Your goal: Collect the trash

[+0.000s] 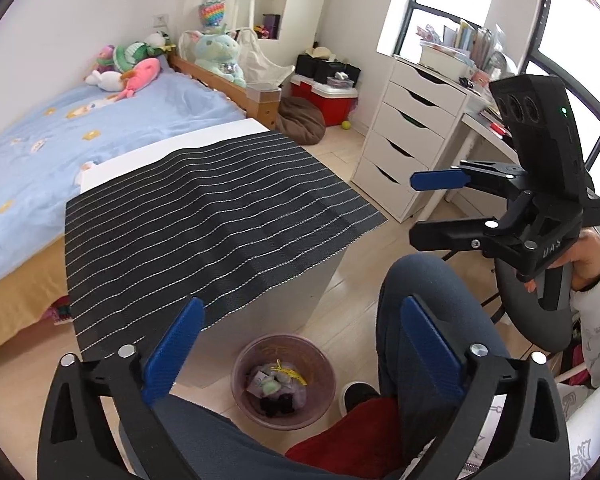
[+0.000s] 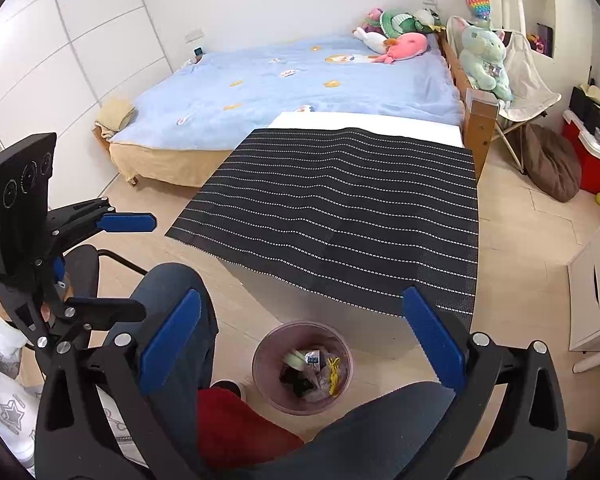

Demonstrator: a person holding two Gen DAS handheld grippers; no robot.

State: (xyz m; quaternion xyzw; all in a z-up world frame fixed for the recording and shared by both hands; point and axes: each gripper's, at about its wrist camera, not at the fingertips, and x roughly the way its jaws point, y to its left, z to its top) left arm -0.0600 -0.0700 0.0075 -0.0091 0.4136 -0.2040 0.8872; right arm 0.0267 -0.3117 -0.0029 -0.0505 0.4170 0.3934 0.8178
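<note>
Translucent bin: a pinkish waste bin [image 1: 283, 380] stood on the pale wood floor at the bottom centre of both views, between the person's knees and the counter.
Trash: wrappers, a yellow scrap and dark bits [image 2: 314, 372] lay inside the bin.
Left gripper: the left gripper [image 1: 300, 356] had its blue pads spread wide above the bin, with nothing between them.
Right gripper: the right gripper [image 2: 300, 344] was likewise wide open and empty, framing the bin from the other side; in the left wrist view it appeared at the right edge, held by a hand [image 1: 584, 260].
Counter: a white counter [image 1: 172, 152] carried a black mat with white dotted stripes [image 2: 340, 208], bare of trash.
Background: a blue-covered bed [image 2: 300, 80] with plush toys filled the upper frame.
</note>
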